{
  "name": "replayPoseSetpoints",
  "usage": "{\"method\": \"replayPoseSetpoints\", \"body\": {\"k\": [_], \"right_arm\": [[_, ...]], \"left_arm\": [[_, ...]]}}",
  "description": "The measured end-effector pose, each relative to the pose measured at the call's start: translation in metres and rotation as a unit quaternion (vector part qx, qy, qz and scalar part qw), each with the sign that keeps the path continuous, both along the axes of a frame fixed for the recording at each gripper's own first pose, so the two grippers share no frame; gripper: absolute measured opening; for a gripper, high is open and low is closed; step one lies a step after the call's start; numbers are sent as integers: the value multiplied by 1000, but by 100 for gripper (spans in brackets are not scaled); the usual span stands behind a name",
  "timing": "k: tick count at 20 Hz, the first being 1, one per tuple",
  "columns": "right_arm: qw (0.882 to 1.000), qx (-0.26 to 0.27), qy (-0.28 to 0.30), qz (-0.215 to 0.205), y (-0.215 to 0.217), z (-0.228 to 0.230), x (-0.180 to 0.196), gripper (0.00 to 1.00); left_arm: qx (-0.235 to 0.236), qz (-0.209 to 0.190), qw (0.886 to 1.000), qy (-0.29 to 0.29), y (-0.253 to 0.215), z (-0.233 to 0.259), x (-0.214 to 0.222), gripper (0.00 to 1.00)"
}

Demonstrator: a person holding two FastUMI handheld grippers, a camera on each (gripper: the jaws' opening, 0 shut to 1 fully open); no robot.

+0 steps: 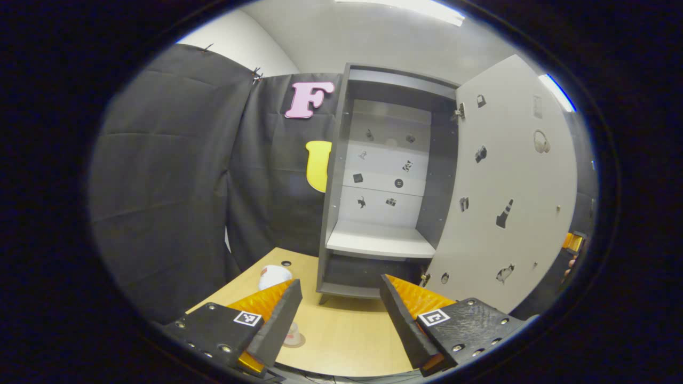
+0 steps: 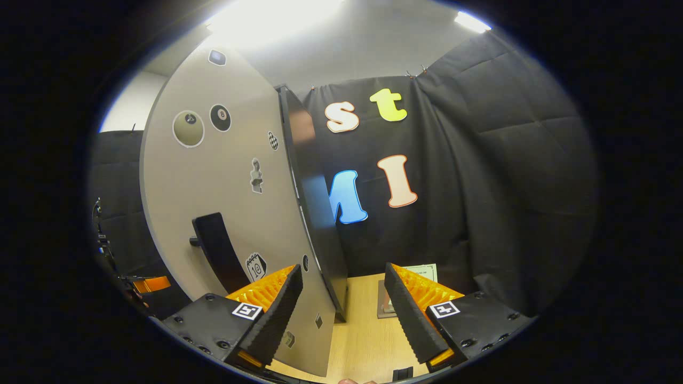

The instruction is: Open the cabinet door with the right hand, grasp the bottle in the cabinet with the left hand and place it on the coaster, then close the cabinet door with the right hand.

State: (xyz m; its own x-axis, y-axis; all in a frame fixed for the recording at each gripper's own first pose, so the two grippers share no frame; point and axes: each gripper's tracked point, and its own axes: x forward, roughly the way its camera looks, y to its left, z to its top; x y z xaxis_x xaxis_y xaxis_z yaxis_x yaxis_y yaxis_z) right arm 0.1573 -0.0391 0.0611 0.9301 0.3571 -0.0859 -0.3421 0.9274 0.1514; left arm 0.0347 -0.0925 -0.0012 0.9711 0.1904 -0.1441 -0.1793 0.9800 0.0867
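In the left gripper view the grey cabinet [image 1: 341, 160] stands open, its shelf [image 1: 380, 241] bare and its door [image 1: 512, 181] swung out to the right. A white bottle [image 1: 275, 276] stands on the table left of the cabinet, its foot on a brown coaster [image 1: 296, 341]; the middle of the bottle is hidden behind one finger. My left gripper [image 1: 339, 314] is open above the table, and the bottle is outside its fingers. In the right gripper view my right gripper [image 2: 341, 304] is open, with the door's free edge [image 2: 315, 224] between its fingers and the black handle [image 2: 216, 256] to the left.
The wooden table [image 1: 347, 330] carries the cabinet. A small card stand [image 2: 413, 288] sits on the table beyond the right gripper. Black cloth walls close in on both sides. The right gripper [image 1: 573, 242], with a hand, shows past the door's edge in the left gripper view.
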Motion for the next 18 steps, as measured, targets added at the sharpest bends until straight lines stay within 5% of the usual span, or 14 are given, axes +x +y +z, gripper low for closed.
{"method": "replayPoseSetpoints", "body": {"k": [3, 11, 18], "right_arm": [[1000, 12, -2, 23, 24, 12, -10, 92], [994, -88, -34, -47, 36, 22, -25, 96], [997, -51, -21, -48, 110, 13, -49, 96]], "left_arm": [[-9, -17, 1000, -1, 5, -3, 15, 89], [-1, -42, 999, 2, 80, 7, 52, 91], [40, -62, 997, 2, 141, 10, 73, 89]]}}
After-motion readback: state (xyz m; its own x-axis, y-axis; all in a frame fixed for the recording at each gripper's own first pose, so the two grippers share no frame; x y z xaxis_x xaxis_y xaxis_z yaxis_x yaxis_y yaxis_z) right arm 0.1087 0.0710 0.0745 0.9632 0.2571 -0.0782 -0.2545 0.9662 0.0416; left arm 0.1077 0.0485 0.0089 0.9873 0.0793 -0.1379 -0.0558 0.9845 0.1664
